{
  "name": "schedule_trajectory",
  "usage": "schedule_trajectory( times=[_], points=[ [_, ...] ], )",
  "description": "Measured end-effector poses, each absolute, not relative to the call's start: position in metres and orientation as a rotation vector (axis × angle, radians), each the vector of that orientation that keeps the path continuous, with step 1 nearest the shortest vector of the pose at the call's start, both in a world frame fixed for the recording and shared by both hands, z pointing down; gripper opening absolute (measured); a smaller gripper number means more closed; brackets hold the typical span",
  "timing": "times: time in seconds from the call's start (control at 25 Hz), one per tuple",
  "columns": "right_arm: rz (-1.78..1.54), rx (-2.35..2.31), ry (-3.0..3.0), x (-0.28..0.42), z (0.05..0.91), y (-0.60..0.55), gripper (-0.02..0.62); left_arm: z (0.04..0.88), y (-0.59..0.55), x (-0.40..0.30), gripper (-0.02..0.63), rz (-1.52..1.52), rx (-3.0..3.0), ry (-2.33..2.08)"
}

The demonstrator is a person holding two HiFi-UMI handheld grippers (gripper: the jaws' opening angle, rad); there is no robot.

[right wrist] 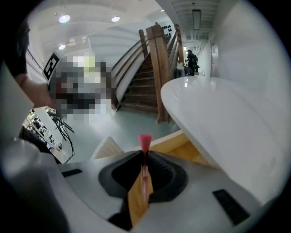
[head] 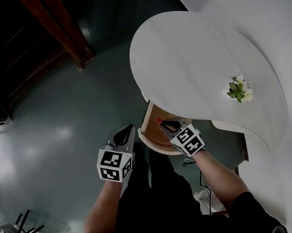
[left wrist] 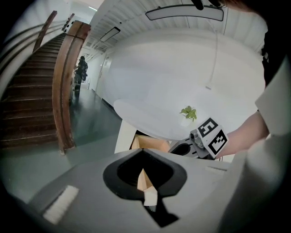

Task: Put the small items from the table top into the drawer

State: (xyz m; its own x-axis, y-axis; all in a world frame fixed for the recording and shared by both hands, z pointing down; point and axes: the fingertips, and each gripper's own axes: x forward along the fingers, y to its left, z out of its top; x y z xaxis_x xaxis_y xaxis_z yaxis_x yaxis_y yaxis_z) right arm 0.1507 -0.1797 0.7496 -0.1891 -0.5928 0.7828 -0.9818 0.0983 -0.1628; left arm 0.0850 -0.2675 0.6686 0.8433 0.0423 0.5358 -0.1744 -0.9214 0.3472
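Floor: I see glossy grey-green floor [head: 60, 121] filling the left half of the head view.

Stairs: a dark wooden staircase [left wrist: 27, 113] with a brown newel post rises at the far left of the left gripper view.

Table: the white, rounded, kidney-shaped table top [head: 192, 58] takes up the upper right of the head view. Its surface is bare apart from the plant noted below.

Drawer: a light wooden drawer [head: 147, 123] with a curved front stands pulled out from under the table's near edge, its inside open to view.

Left gripper [left wrist: 143, 151]: I read its jaws as closed together at the tips with nothing gripped. Only a sliver of drawer wood shows through the gap behind the pads. In the head view it hangs over the floor, just beside the drawer's left side and apart from the other gripper.

Right gripper [right wrist: 144, 154]: its jaws are clamped on the stick noted below. In the head view its tips lie over the open drawer, near the table's edge.

Plant: a small green plant with white blooms [head: 239, 89] stands on the table top toward its right side, well apart from both grippers.

Task item: a thin pink stick with a flared red end [right wrist: 145, 141] is pinched between the right jaws. The red end pokes out past the fingertips and shows over the drawer opening.
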Motion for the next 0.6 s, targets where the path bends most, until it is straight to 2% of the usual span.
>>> schedule_trajectory(
  times=[0.6],
  points=[
    [0.929, 1.091, -1.717, 0.134, 0.863, -0.171, 0.054, 0.715, -0.272, 0.090, -0.003, 0.841, 2.585, -0.067]
  ],
)
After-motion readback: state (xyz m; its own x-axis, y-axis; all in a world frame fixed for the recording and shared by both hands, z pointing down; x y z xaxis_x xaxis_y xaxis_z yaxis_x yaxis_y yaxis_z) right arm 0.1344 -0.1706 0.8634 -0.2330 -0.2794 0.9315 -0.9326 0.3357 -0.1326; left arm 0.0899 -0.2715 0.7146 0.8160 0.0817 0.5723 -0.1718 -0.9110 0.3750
